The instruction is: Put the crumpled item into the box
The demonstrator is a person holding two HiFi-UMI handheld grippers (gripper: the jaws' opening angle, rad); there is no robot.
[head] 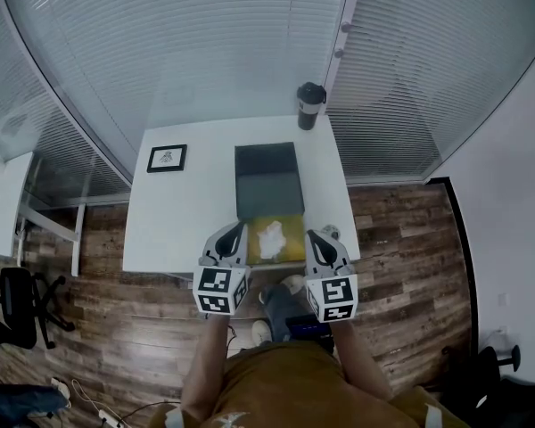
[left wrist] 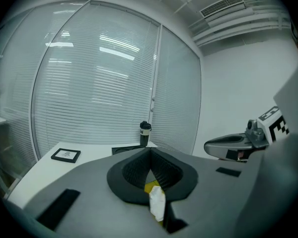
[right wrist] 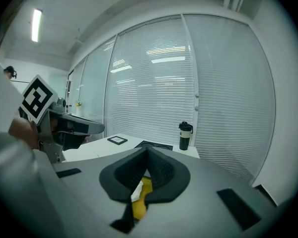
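**Q:** What does the head view show you?

**A:** I am looking steeply down on a white tabletop (head: 183,221). A yellow box (head: 291,230) sits at its near edge. The white crumpled item (head: 271,240) lies inside the yellow area, left of centre. Its long axis runs from the near edge away from me, pointing toward a dark panel (head: 267,181) that touches the box's far side. The left gripper (head: 236,232) hangs just beside the box's left side, and the right gripper (head: 314,235) just beside its right. Neither touches the item. Farther back there is a picture frame (head: 167,158) on the left and a dark bottle (head: 310,105) at the far edge.

**Q:** And the left gripper view?

**A:** The jaws meet at their tips, with nothing pinched between them. In the gap beneath them I see the crumpled item as an upright pale strip against yellow, its length running along the line of the jaws. The frame and the bottle stand beyond.

**Q:** And the right gripper view?

**A:** It is the same there: the jaws are closed tip to tip on nothing. Below them I see yellow, with a sliver of the white item at its left edge. The bottle stands upright near the blinds.
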